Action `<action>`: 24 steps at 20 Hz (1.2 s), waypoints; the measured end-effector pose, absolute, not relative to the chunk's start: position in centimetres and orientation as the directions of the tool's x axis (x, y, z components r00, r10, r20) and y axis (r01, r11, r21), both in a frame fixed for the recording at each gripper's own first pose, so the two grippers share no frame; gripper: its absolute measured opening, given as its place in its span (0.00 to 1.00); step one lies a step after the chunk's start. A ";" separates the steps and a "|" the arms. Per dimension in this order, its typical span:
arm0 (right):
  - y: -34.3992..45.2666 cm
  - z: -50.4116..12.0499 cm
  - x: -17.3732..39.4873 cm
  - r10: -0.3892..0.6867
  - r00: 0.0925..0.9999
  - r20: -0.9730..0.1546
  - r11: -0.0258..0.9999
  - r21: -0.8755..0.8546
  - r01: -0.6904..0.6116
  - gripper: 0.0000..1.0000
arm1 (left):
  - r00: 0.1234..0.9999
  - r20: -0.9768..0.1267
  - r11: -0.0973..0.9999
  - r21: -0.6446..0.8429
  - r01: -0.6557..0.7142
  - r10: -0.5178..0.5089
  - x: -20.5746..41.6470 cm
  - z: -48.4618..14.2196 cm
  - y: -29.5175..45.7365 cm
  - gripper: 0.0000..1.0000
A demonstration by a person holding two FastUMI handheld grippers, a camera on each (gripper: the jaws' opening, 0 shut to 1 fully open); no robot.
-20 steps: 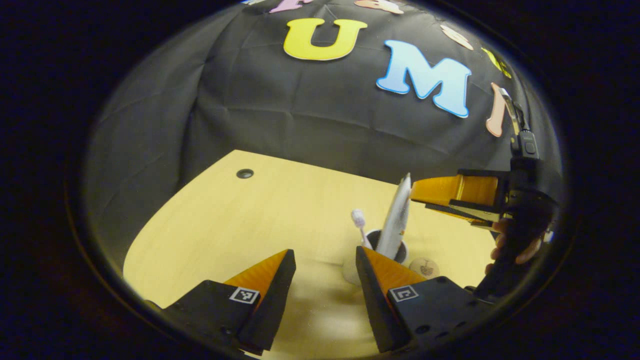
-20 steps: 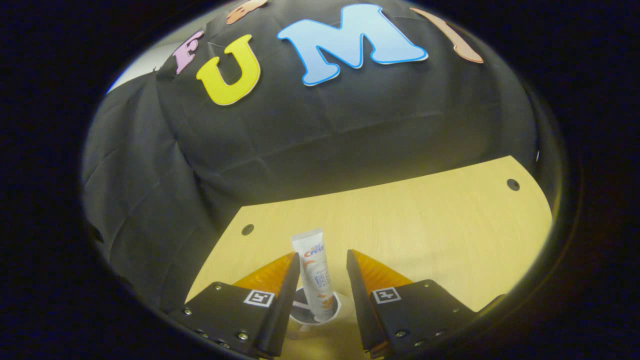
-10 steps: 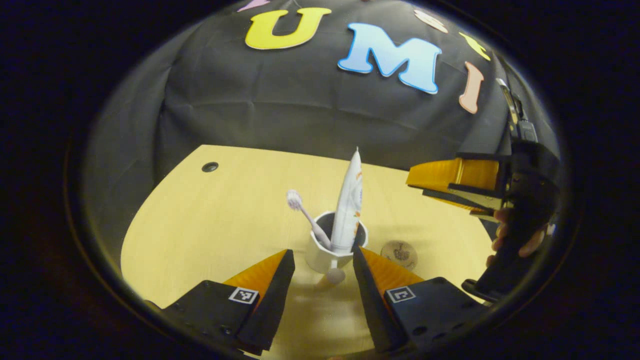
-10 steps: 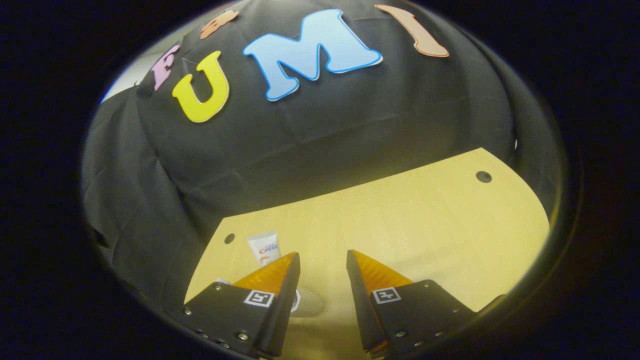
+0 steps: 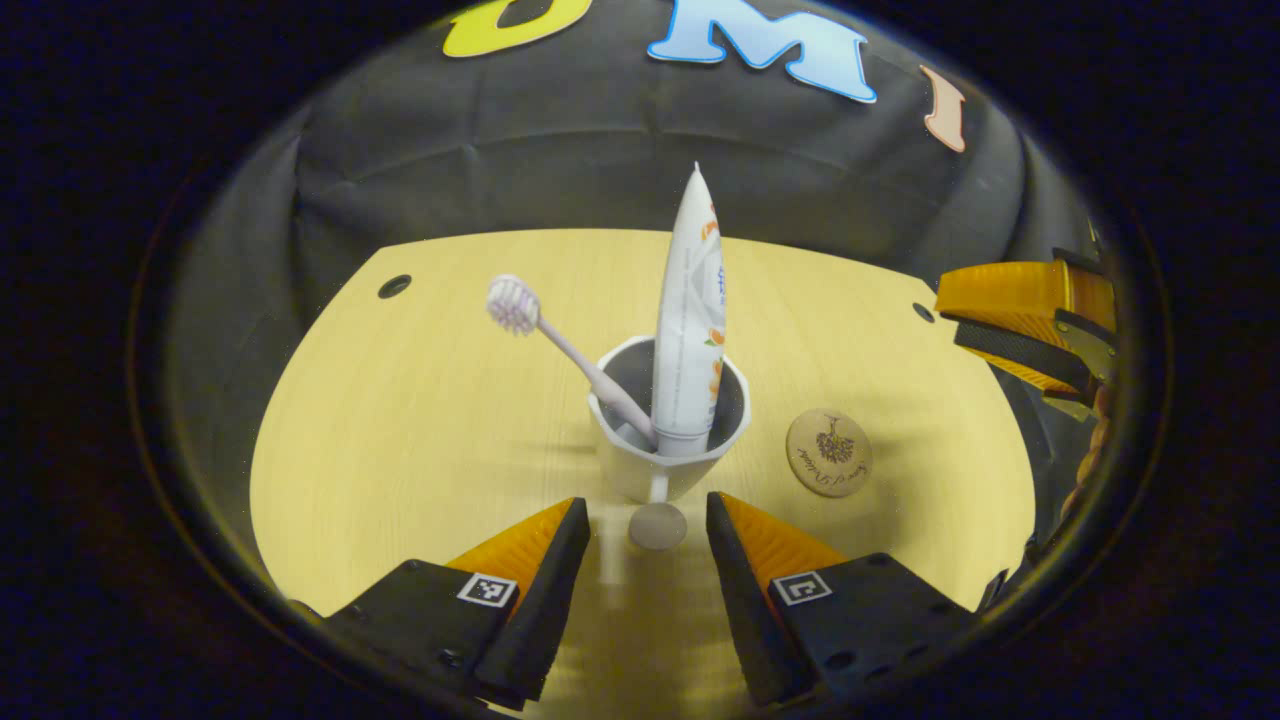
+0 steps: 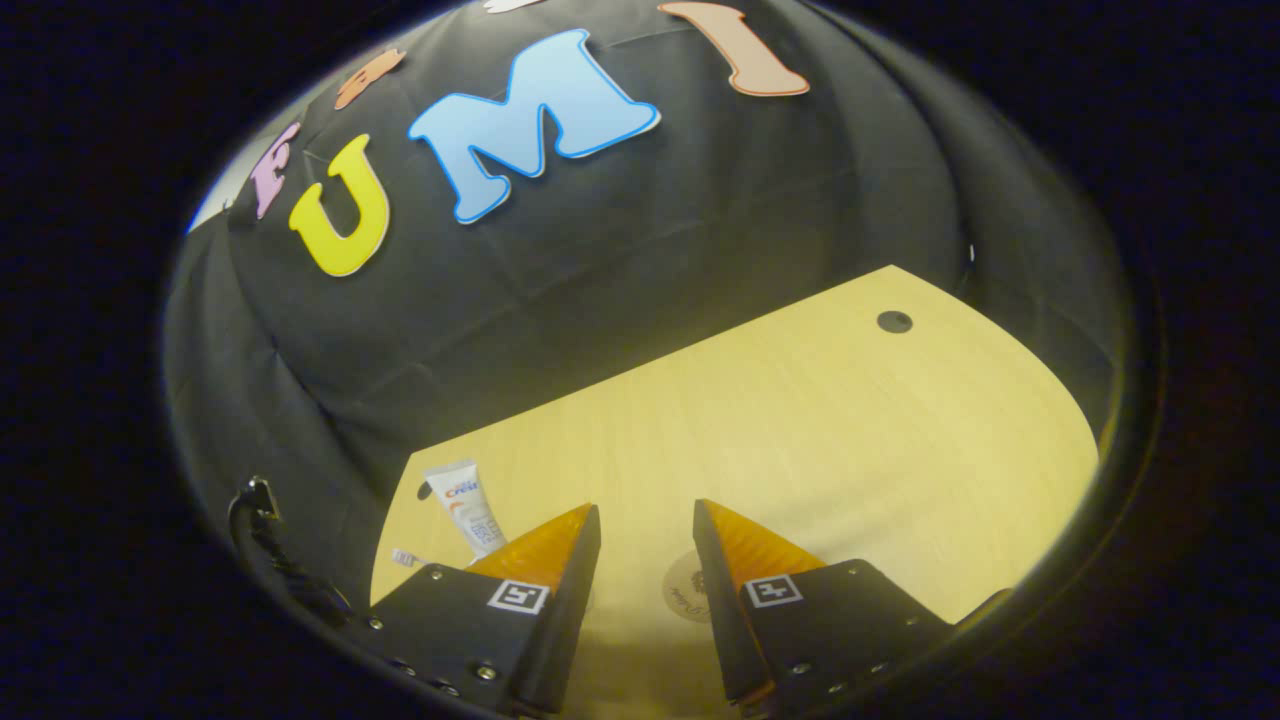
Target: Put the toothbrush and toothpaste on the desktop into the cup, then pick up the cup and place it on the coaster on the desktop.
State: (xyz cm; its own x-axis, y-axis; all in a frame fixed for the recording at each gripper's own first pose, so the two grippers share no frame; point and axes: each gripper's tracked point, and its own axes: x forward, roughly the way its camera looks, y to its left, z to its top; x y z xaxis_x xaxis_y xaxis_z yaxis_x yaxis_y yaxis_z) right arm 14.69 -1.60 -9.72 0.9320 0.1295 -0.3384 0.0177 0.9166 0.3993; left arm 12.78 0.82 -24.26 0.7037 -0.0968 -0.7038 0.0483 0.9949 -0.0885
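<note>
A white cup [image 5: 668, 462] stands on the wooden desktop [image 5: 420, 420], its round handle knob [image 5: 657, 526] facing me. A white toothpaste tube [image 5: 690, 310] stands upright in it, and a pale toothbrush [image 5: 560, 345] leans out to the left. The round cork coaster [image 5: 828, 452] lies just right of the cup. My left gripper [image 5: 645, 525] is open, its fingers either side of the knob without touching. In the right gripper view, my right gripper [image 6: 645, 525] is open and holds nothing. Above its left finger rises the toothpaste tube [image 6: 465, 505], and the coaster [image 6: 685, 590] lies between its fingers.
The other gripper [image 5: 1030, 325] and the hand holding it hang at the right edge of the left gripper view, above the desktop. Cable holes [image 5: 394, 286] [image 6: 893, 321] sit near the desktop's back corners. A black cable [image 6: 270, 550] hangs at the desk's left edge.
My left gripper has tilted down and closed in on the cup, now bracketing its handle knob. My right gripper has let go of the toothpaste and drawn away to the right.
</note>
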 end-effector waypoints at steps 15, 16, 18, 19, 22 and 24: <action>-6.9 -13.2 13.7 0.062 0.909 -0.411 0.897 0.423 0.130 0.57 | 0.666 -0.745 0.999 -0.011 0.042 -0.036 14.3 -27.8 0.8 0.22; -6.8 -13.3 13.6 0.062 0.908 -0.415 0.899 0.419 0.130 0.53 | 0.675 -0.737 0.999 -0.015 0.042 -0.039 14.3 -27.7 0.7 0.22; -6.7 -13.4 13.4 0.066 0.905 -0.419 0.900 0.416 0.127 0.53 | 0.699 -0.714 0.999 -0.020 0.044 -0.045 14.3 -27.5 0.8 0.21; -6.8 -13.4 13.3 0.067 0.904 -0.422 0.901 0.414 0.127 0.57 | 0.714 -0.699 0.999 -0.015 0.047 -0.044 14.5 -27.3 1.0 0.21; -7.1 -13.7 13.3 0.062 0.900 -0.430 0.902 0.411 0.135 0.53 | 0.764 -0.643 0.998 0.001 0.066 -0.050 15.2 -25.7 0.6 0.21; -7.0 -13.7 13.8 0.059 0.897 -0.437 0.902 0.409 0.140 0.53 | 0.781 -0.623 0.997 0.010 0.073 -0.051 15.5 -24.9 0.2 0.21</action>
State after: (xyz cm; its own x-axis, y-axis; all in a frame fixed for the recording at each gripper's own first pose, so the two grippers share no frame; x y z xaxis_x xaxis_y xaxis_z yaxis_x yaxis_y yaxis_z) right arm 13.76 -7.03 -13.73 0.8975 0.0591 -0.4371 0.1397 0.9019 0.4088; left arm 15.54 0.19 -24.89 0.7807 -0.0514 -0.6228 0.0734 0.9973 0.0096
